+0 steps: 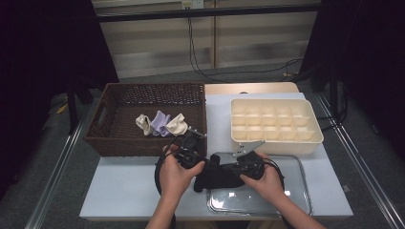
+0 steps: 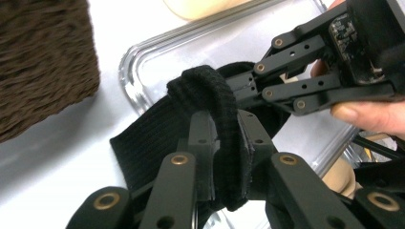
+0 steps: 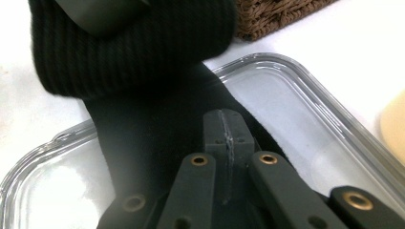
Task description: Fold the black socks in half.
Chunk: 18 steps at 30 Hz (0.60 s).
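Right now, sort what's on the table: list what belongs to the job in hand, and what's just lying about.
In use:
- black sock
- left hand-held gripper, clamped on it
- right hand-held gripper, shut on it
- clear tray under it

Lying about:
- wicker basket
- pale socks inside it
- cream divided box

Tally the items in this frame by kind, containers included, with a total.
Black sock, held by both grippers: 1
Pale socks in the basket, cream, lilac, cream: 3
Wicker basket: 1
Divider box: 1
Clear tray: 1
Total: 7
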### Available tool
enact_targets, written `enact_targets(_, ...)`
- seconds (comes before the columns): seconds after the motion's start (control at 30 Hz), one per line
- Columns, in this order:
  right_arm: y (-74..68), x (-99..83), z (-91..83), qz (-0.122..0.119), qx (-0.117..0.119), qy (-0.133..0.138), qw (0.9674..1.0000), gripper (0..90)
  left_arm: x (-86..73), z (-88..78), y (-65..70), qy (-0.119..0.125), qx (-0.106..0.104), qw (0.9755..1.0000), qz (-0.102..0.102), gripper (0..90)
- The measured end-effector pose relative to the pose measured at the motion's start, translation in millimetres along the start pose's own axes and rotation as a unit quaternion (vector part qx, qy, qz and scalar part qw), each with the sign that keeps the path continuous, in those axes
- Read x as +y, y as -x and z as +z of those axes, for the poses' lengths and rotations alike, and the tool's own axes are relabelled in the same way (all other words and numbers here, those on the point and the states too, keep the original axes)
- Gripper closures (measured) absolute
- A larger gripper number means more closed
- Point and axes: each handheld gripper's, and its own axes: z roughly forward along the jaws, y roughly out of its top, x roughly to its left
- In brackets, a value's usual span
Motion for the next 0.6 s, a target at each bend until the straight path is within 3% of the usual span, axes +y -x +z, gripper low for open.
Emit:
enact_targets(0.27, 1.5, -1.5, -0.3, -0.002, 0.006, 0.006, 1.0, 90.0, 0.6, 21.7, 7.1, -0.011, -0.004, 0.9999, 0.007, 78.0)
enact_targets(0.6, 12.1, -1.2, -21.1, 0.003, -0.009, 0.019, 0.9998, 90.0, -2.6, 30.6, 5.9, -0.005, -0.009, 0.9999, 0.008, 71.9)
